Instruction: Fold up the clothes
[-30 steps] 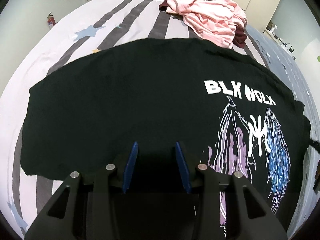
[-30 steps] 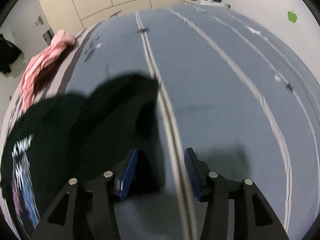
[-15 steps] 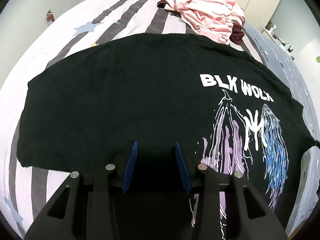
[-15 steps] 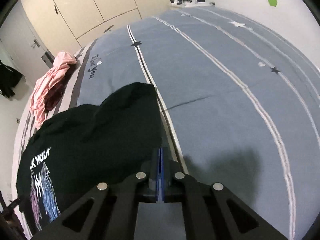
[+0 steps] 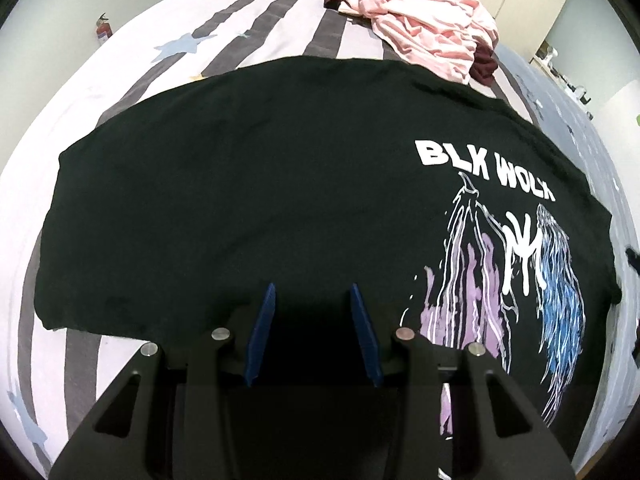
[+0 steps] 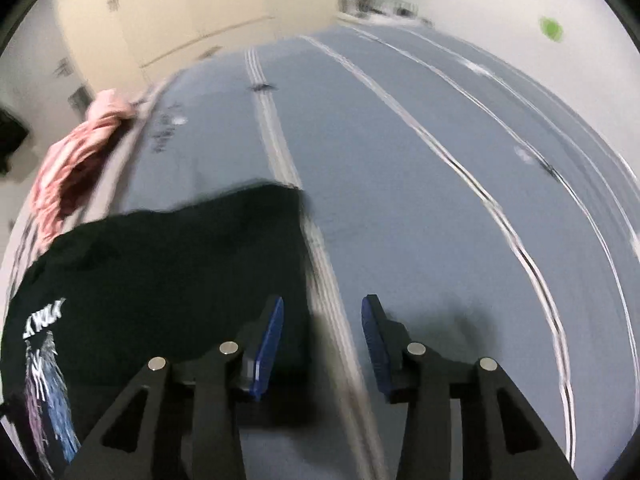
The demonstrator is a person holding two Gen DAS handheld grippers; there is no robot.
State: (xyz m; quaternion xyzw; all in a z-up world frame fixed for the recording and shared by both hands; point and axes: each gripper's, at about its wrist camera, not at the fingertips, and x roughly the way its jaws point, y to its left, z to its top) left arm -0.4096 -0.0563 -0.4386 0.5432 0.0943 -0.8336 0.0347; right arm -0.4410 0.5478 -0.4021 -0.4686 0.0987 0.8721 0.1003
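Black tee (image 5: 240, 208) lies spread flat on the bed (image 5: 280, 28), soft knit, "BLK WOLX" print toward its right side, its hem just under the left tongs (image 5: 312, 332), which stand parted and grip nothing. Right tongs (image 6: 322, 344) are opening, blue pads apart over the tee's edge and bare blue-grey sheet, frame blurred. Crumpled pink garment (image 5: 432, 40) sits beyond the far edge; wide free sheet to the right.

Ahead of the tongs, a black T-shirt (image 5: 240, 200) bears white lettering with a lilac-and-blue print; beyond it lie a pink garment (image 5: 424, 36) and grey-striped bedding (image 5: 132, 64).
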